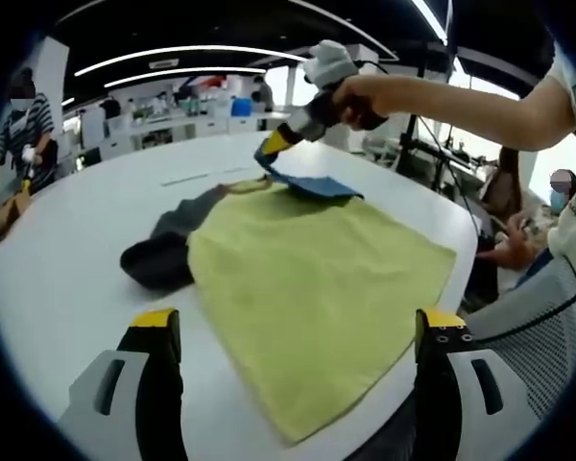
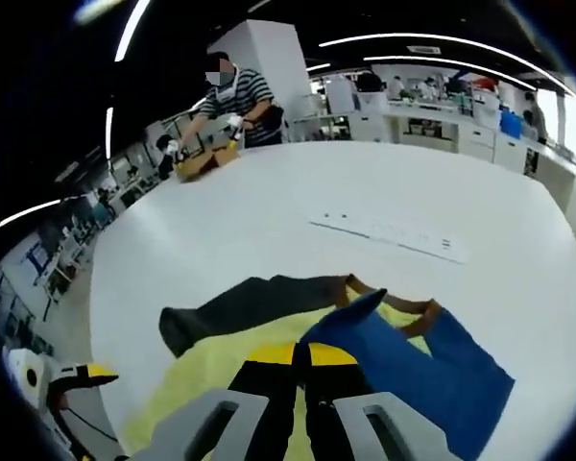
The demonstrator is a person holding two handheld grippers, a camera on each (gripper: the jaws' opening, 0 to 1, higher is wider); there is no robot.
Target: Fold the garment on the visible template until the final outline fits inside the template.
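Note:
A garment lies spread on the white table [image 1: 67,269]. Its body [image 1: 317,279] is yellow-green, with a dark grey sleeve [image 1: 163,252] at one side and a blue part [image 1: 317,184] at the far end. My left gripper [image 1: 298,331] hovers open over the near hem, jaws wide apart and holding nothing. A hand holds my right gripper [image 1: 274,144], which pinches the blue part's edge and lifts it. In the right gripper view my right gripper [image 2: 302,355] is shut on the blue fabric [image 2: 432,379], beside the brown collar [image 2: 418,315], the grey sleeve [image 2: 240,305] and the yellow body [image 2: 197,379]. The left gripper [image 2: 82,375] peeks in low on the left.
A thin white strip [image 2: 394,236] lies flat on the table beyond the garment. At the far edge, a person in a striped shirt [image 2: 238,96] works at a brown box [image 2: 206,158]. Another person [image 1: 557,192] sits close by. Desks line the back of the room.

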